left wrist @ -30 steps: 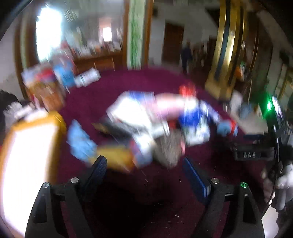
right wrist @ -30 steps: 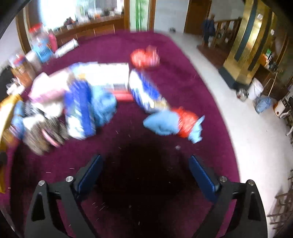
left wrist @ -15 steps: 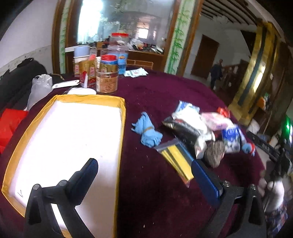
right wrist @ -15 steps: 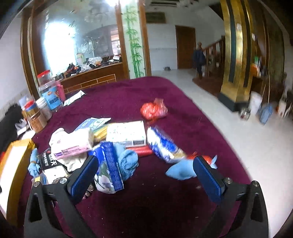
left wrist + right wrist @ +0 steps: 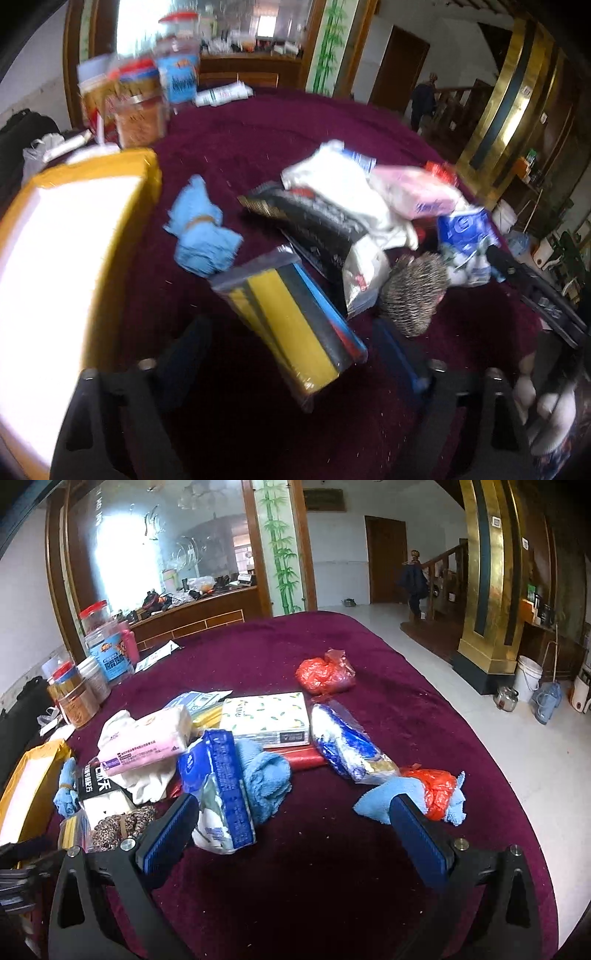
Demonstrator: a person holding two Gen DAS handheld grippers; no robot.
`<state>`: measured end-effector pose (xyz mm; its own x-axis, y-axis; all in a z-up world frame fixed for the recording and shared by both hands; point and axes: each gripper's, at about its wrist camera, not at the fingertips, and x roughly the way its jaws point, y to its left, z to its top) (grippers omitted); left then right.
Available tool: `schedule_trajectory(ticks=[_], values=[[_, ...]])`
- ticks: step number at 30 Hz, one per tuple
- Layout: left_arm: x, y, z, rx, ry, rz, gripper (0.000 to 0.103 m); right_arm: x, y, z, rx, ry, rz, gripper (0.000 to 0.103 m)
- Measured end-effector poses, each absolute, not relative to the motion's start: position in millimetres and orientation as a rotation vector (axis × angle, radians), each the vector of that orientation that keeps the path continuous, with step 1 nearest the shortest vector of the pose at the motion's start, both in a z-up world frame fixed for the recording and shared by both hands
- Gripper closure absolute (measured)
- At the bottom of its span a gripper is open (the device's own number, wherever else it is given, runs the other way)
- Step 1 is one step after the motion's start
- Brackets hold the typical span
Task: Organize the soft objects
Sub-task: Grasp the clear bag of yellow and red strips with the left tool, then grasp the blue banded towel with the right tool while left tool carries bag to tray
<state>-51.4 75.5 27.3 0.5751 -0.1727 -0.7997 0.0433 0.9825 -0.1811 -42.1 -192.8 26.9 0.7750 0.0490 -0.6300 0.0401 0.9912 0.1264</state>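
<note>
on maroon cloth [image 5: 369, 709]: left fingers [image 5: 184, 354] closing round clear bag [image 5: 291, 325]; right fingers [image 5: 421, 842] wide, empty

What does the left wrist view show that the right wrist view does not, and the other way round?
Only the left wrist view: the whole clear bag of yellow sheets, between the closing left fingers, not pressed. Only the right wrist view: the leaf-print tissue box, the red bag, the open right fingers. Both: the yellow tray, the pink pack.
</note>
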Motion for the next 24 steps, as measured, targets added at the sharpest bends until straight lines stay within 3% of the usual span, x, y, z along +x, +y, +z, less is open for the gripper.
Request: schedule_trajectory(ticks=[7,11,13,16,19,24], values=[[-39,63,14,-0.079,0.962,-0.076,0.026,-37,-198,23,0.172,0.709,0.006,0.0],[-44,77,15,-0.113,0.947,-0.058,0.058,-33,-198,21,0.179,0.726,0.004,0.0],[-47,90,17,-0.175,0.95,-0.074,0.064,-32,-200,19,0.187,0.734,0.003,0.0],[-56,103,23,-0.228,0.938,-0.085,0.067,-31,-201,17,0.197,0.749,-0.005,0.0],[-73,108,35,-0.231,0.895,-0.11,0.082,-31,-202,15,0.202,0.753,-0.015,0.0],[-90,117,50,-0.224,0.843,-0.131,0.082,-31,-203,14,0.206,0.759,-0.03,0.0]])
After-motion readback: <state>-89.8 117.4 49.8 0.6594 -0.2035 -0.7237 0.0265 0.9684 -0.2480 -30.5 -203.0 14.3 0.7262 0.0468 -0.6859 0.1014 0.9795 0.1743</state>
